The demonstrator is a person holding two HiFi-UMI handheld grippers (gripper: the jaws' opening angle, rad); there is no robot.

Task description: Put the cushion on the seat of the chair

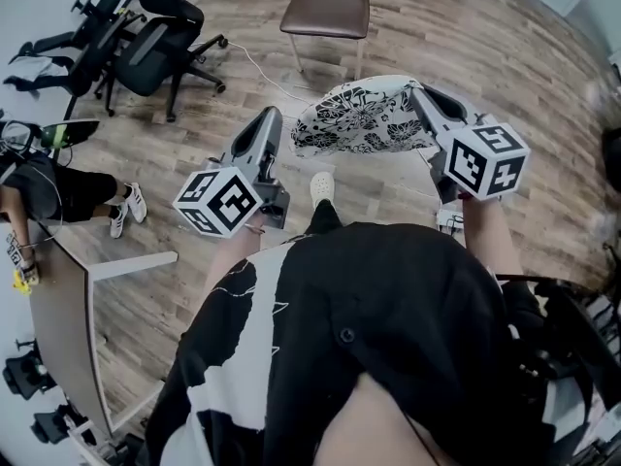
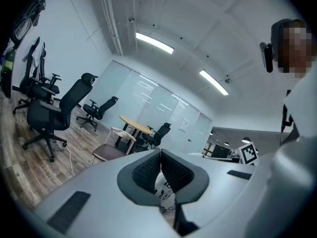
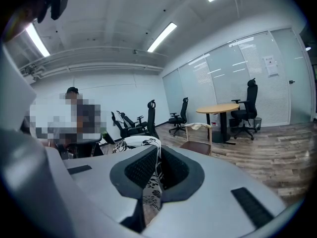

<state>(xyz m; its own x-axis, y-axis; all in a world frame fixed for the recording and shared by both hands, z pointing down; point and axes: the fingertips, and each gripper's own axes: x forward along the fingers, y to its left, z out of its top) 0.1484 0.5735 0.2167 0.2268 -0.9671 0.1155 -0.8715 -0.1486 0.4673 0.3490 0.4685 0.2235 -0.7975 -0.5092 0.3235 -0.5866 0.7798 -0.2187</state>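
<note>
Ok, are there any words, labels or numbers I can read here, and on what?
Nothing legible in any view.
Sheet on the glass wall: print too small to read.
Left cube, right cube: square marker patterns only, no letters.
Cushion: floral print, no words.

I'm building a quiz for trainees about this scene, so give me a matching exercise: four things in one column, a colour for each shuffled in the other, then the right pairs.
Things:
1. cushion
2. chair seat
3. office chair
4. round table top

Colours:
A. brown
B. light wood
C. white with a black floral print
D. black

Pairs: 1-C, 2-A, 3-D, 4-B
</note>
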